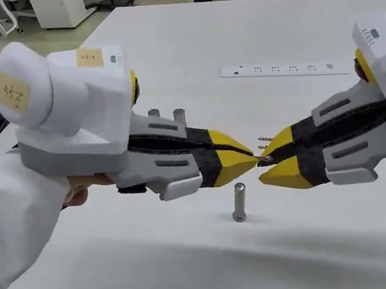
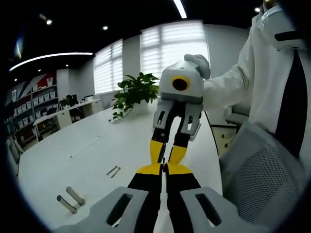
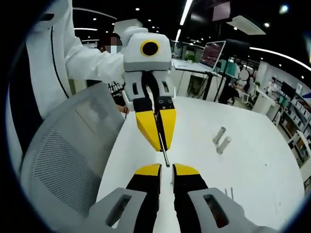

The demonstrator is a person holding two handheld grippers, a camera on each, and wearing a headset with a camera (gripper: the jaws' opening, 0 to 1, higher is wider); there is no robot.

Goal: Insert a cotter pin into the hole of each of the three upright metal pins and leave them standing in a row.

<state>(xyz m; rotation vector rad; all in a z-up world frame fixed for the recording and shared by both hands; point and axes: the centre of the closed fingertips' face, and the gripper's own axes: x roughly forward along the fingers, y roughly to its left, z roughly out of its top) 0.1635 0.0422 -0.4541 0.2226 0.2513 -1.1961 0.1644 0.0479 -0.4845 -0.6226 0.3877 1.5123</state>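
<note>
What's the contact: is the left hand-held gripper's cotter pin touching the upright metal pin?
Apart. Head view: the cotter pin is held at the left hand-held gripper's tips, clear above and right of the upright metal pin.

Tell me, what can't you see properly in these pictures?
- Hole in the front pin: too small to spot in the head view.
- The two back pins: in the head view, their bottoms are hidden behind the left gripper.
- The thin pin held by the left gripper: too thin in the right gripper view to tell its shape, and in the head view it is tucked between the yellow tips.
</note>
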